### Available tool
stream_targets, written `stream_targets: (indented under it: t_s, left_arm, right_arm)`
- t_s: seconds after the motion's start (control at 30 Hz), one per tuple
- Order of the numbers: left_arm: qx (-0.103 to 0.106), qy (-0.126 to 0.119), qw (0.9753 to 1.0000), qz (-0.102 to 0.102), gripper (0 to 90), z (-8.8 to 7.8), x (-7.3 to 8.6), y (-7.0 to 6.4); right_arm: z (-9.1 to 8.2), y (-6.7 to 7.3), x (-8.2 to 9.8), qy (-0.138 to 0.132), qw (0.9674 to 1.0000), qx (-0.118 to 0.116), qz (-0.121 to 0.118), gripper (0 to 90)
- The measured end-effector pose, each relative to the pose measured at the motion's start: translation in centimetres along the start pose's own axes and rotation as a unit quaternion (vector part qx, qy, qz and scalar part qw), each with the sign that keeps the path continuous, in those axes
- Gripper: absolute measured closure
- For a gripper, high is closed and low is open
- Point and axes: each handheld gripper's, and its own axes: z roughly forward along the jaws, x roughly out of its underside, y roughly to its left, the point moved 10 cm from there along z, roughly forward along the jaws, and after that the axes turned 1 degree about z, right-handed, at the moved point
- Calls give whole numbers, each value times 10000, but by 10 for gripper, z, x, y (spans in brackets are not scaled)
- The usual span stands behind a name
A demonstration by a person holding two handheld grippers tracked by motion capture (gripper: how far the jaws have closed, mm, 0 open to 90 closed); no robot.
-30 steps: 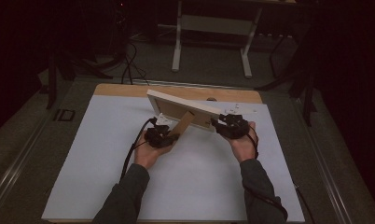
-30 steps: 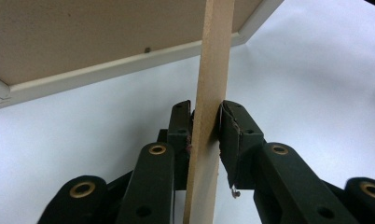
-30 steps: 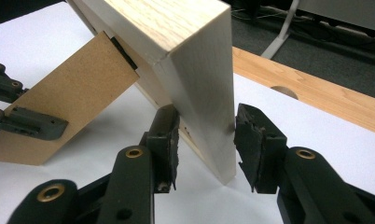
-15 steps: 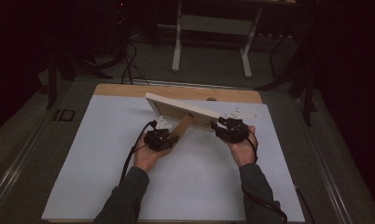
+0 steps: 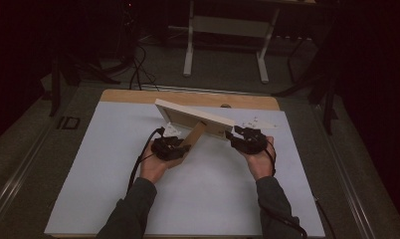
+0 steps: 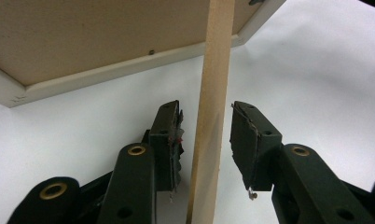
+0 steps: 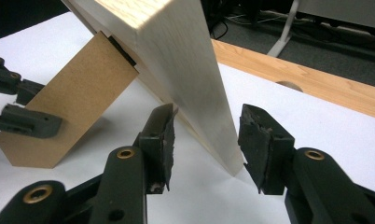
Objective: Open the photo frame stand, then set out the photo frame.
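White sheet (image 5: 88,174) open around frame (image 5: 193,117); stand (image 6: 209,116) between parted jaws.

Dim lab/recording room: white sheet (image 5: 88,189) on wooden table (image 5: 138,95), loose cables (image 5: 138,64) on grey floor (image 5: 228,79), bare desk frame (image 5: 228,30) behind, dark surroundings, no daylight.

Pale wooden frame (image 5: 195,117) with brown stand (image 5: 190,144).
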Motion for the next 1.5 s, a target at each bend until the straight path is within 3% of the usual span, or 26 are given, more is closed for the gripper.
stream_targets:
  t_s: [0.57, 1.13, 1.37, 1.5]
  left_arm:
    - [94, -179, 9997, -112, 649, -16, -5, -1]
    - [102, -462, 9982, -378, 684, -40, -11, 3]
    - [118, -740, 9959, -515, 689, -57, -23, 8]
    - [138, -752, 9956, -547, 717, -60, -28, 9]
  right_arm:
    - [-1, -2, 22, 120, 9999, -7, 54, 547]
    - [-6, -25, 32, 207, 9993, 239, 194, 543]
    - [-3, -33, 36, 260, 9987, 311, 308, 543]
    - [0, -37, 36, 279, 9982, 360, 378, 554]
